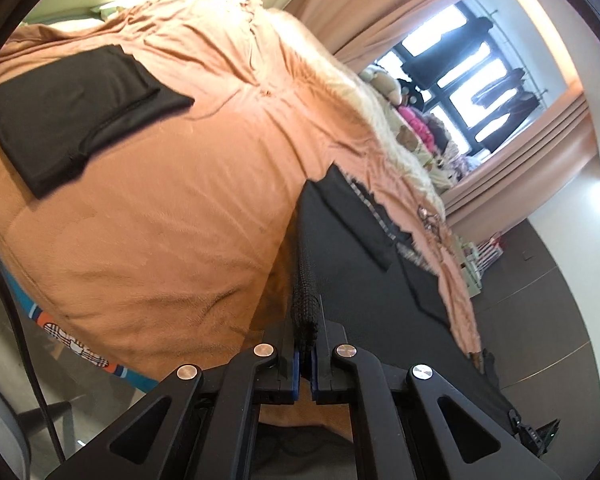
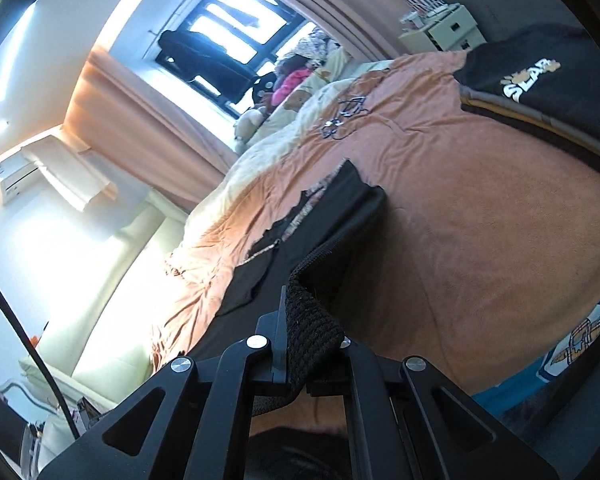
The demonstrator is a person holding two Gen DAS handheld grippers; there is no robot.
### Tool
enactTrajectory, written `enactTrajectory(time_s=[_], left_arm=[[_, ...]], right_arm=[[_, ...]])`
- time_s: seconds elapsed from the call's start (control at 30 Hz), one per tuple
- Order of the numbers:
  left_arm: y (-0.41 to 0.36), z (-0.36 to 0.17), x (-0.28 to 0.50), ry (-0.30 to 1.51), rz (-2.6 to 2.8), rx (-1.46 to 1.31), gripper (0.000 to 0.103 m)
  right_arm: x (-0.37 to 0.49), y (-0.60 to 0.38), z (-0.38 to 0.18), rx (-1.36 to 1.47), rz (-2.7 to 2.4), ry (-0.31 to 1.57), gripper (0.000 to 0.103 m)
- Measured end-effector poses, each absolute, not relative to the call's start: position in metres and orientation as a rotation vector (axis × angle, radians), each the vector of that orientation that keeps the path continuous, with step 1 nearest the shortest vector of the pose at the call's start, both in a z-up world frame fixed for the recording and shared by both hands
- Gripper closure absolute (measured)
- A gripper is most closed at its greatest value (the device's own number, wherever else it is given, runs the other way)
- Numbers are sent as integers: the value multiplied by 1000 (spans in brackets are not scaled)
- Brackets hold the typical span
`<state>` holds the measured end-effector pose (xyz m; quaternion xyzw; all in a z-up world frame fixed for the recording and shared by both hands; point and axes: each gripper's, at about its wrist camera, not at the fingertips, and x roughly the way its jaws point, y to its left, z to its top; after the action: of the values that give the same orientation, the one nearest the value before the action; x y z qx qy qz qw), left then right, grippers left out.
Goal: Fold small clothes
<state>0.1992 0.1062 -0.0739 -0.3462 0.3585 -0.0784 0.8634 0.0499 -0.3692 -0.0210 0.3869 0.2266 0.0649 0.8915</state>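
A black garment [image 1: 364,264] hangs lifted above the orange bed sheet [image 1: 160,220], stretched between both grippers. My left gripper [image 1: 306,332] is shut on its ribbed knit band [image 1: 305,304], which stands up between the fingers. In the right wrist view my right gripper [image 2: 312,336] is shut on the same ribbed band [image 2: 314,320]; the cloth drapes over the right finger and hides it. The rest of the garment [image 2: 300,236] runs away over the sheet [image 2: 480,220]. A folded black garment [image 1: 72,116] lies flat on the bed at upper left.
A black top with a white print [image 2: 540,84] lies at the bed's far corner. A cream blanket [image 1: 364,104] and soft toys [image 1: 404,96] line the window side. A white drawer unit [image 2: 448,28] stands by the curtains. A dark cable [image 1: 32,360] hangs at the left.
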Motion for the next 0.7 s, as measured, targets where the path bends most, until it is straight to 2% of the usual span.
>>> enactTrajectory(time_s=[0.7], left_arm=[[149, -28, 93, 612, -229, -757, 100]], right_arm=[[-12, -376, -14, 758, 207, 436, 103]])
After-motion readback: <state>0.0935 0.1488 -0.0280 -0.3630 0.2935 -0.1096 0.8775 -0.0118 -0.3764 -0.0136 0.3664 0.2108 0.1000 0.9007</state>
